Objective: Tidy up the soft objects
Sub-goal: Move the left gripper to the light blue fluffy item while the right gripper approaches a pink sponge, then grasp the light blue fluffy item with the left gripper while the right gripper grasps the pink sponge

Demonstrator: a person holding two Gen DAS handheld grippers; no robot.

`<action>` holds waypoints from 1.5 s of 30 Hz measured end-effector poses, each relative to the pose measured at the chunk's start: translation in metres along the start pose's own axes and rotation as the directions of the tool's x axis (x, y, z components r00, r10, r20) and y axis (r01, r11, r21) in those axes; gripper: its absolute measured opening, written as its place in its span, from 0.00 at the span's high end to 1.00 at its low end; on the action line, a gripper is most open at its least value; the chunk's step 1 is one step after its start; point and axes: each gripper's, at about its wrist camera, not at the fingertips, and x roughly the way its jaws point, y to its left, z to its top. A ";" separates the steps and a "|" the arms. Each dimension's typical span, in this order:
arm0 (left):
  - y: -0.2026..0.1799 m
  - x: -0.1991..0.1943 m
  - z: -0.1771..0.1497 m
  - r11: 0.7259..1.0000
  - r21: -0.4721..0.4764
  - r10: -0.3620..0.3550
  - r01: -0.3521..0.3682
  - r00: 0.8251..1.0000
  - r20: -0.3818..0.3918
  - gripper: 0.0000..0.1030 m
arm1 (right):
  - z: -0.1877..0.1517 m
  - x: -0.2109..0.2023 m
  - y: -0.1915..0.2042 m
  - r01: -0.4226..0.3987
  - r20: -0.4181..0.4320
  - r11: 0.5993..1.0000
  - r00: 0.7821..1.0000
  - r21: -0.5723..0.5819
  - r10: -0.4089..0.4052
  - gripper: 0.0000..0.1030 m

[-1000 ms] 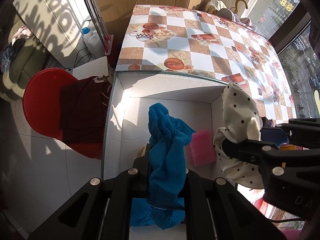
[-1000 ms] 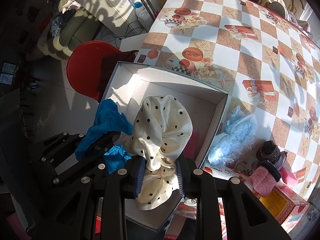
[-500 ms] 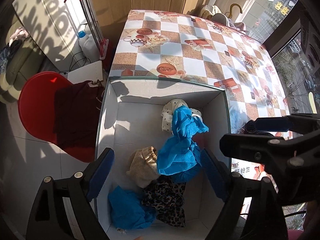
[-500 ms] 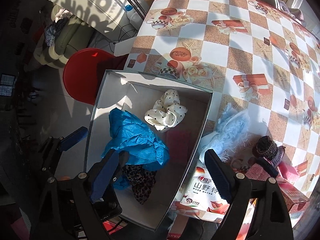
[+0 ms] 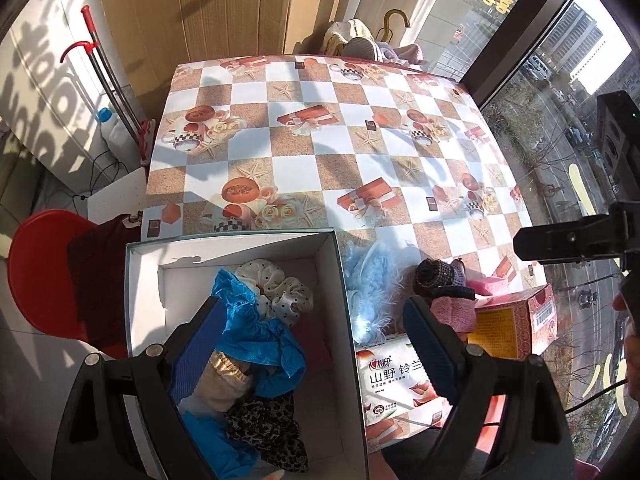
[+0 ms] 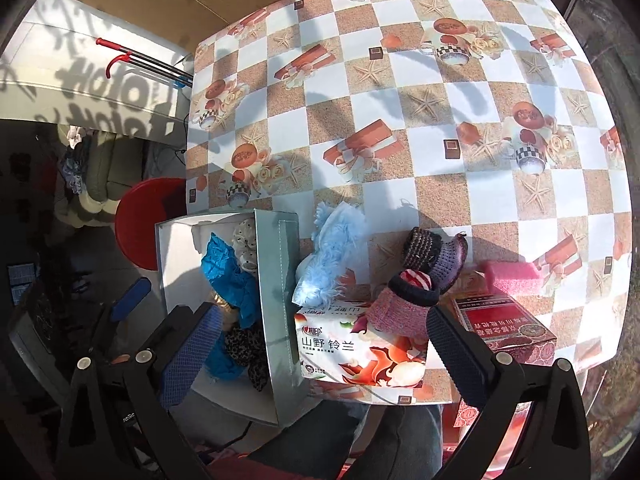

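Note:
A white open box (image 5: 136,272) (image 6: 276,280) at the table's near left corner holds a blue cloth (image 5: 256,328) (image 6: 232,280), a cream polka-dot scrunchie (image 5: 280,292) (image 6: 246,240), a beige item (image 5: 222,380) and a leopard-print cloth (image 5: 264,424). Right of the box lie a fluffy light-blue piece (image 5: 368,280) (image 6: 332,252), a dark knit hat (image 5: 434,276) (image 6: 428,248), a pink knit item (image 5: 452,312) (image 6: 400,304) and a pink sponge (image 6: 512,274). My left gripper (image 5: 312,344) is open and empty above the box. My right gripper (image 6: 320,344) is open and empty.
A tissue pack (image 6: 360,352) (image 5: 400,380) and a red carton (image 6: 504,328) (image 5: 512,328) sit at the table's near edge. The checkered tablecloth (image 6: 400,100) stretches beyond. A red stool (image 5: 40,264) with a dark garment stands left of the box.
Both grippers opened and dropped the blue cloth and the polka-dot scrunchie into the box. Both then pulled back and swung right, bringing the items beside the box into view.

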 end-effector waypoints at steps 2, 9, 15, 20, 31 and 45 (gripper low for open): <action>-0.020 0.011 0.008 0.998 0.063 -0.004 0.006 0.999 -0.036 0.11 | 0.004 -0.015 -0.025 -0.006 0.017 0.998 1.000 0.060 0.005 0.00; -0.085 0.065 0.026 0.956 0.292 0.051 0.002 0.983 -0.174 0.11 | 0.009 -0.039 -0.106 0.029 0.031 0.980 0.999 0.198 -0.036 0.00; -0.114 0.119 0.039 0.928 0.373 0.119 0.000 0.948 -0.296 0.11 | 0.010 -0.012 -0.167 0.069 -0.060 0.961 0.997 0.269 -0.055 0.00; -0.119 0.157 0.044 0.928 0.373 0.152 0.006 0.907 -0.393 0.11 | 0.015 0.027 -0.202 0.072 -0.158 0.956 0.987 0.285 -0.028 0.00; -0.121 0.212 0.041 0.930 0.368 0.227 -0.024 0.822 -0.522 0.11 | 0.036 0.105 -0.215 0.058 -0.382 0.979 0.924 0.193 0.021 0.00; -0.122 0.256 0.016 0.910 0.401 0.355 -0.102 0.692 -0.629 0.13 | 0.043 0.163 -0.203 0.102 -0.548 0.995 0.832 -0.001 -0.086 0.00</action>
